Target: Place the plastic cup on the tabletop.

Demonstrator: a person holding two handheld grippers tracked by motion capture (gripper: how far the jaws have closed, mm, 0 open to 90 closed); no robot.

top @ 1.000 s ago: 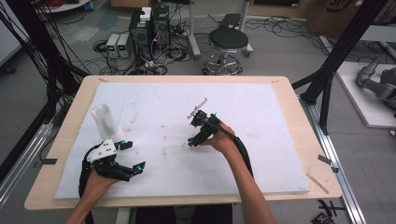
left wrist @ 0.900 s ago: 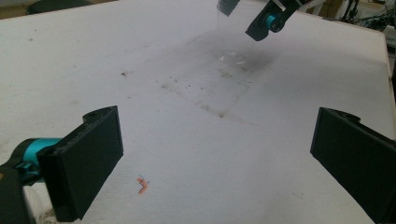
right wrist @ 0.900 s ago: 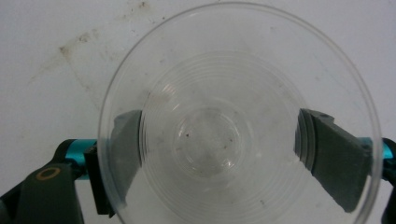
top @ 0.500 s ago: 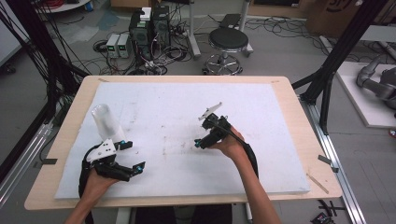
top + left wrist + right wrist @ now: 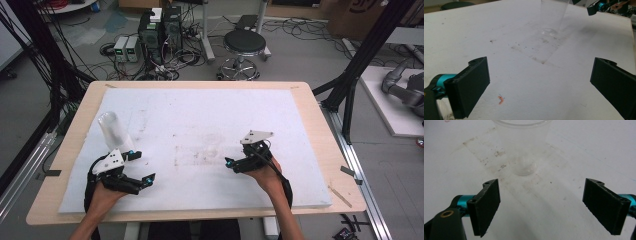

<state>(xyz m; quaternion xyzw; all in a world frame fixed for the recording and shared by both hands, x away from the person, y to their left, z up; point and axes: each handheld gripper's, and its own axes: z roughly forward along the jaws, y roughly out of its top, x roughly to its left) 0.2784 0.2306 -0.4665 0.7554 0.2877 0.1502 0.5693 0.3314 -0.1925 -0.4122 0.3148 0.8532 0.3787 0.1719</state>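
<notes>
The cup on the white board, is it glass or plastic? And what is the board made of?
The cup looks like thin clear plastic: see-through, with a fine rolled rim, though glass can't be ruled out. The board looks like matte white foam or painted sheet, scuffed and stained; which one is hard to tell.

A black stool [image 5: 244,44] stands beyond the white table [image 5: 210,110]

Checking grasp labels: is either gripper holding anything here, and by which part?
Nothing is held. The right gripper stands open short of the clear plastic cup; the left gripper is open over bare white board.
</notes>
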